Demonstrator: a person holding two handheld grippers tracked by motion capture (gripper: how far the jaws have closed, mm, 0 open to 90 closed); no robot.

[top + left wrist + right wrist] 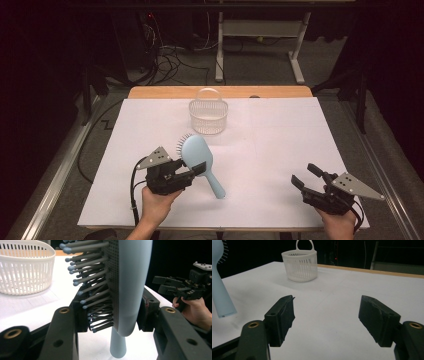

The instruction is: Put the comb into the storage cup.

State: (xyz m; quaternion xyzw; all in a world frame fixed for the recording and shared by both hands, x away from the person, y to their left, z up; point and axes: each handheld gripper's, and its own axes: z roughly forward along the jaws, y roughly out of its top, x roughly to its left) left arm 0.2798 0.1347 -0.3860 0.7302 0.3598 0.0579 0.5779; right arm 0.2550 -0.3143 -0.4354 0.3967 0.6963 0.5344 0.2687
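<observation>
Clearly the left gripper [197,169] is doing the carrying: its jaws are pinched across the lower part of the pale blue hairbrush's [200,160] head, one pad on the smooth back and the other in among the bristles, so the brush is lifted off the white table cover [280,150] with its handle hanging toward the person and its head aimed toward the far edge. That hold near the neck probably keeps the long handle from swinging while leaving the head free to go first into a container. The white slatted basket [208,116] stands upright near the far middle of the table, well apart from the brush, its hoop handle raised and its mouth open, which makes it the likely place for the brush to end up. The right gripper [309,177] sits low near the right front corner, its jaws spread with nothing between them, seemingly kept out of the way or ready to steady something. By count: one hairbrush, one basket, two grippers, two hands, and one white cover over a wooden tabletop [220,92].
</observation>
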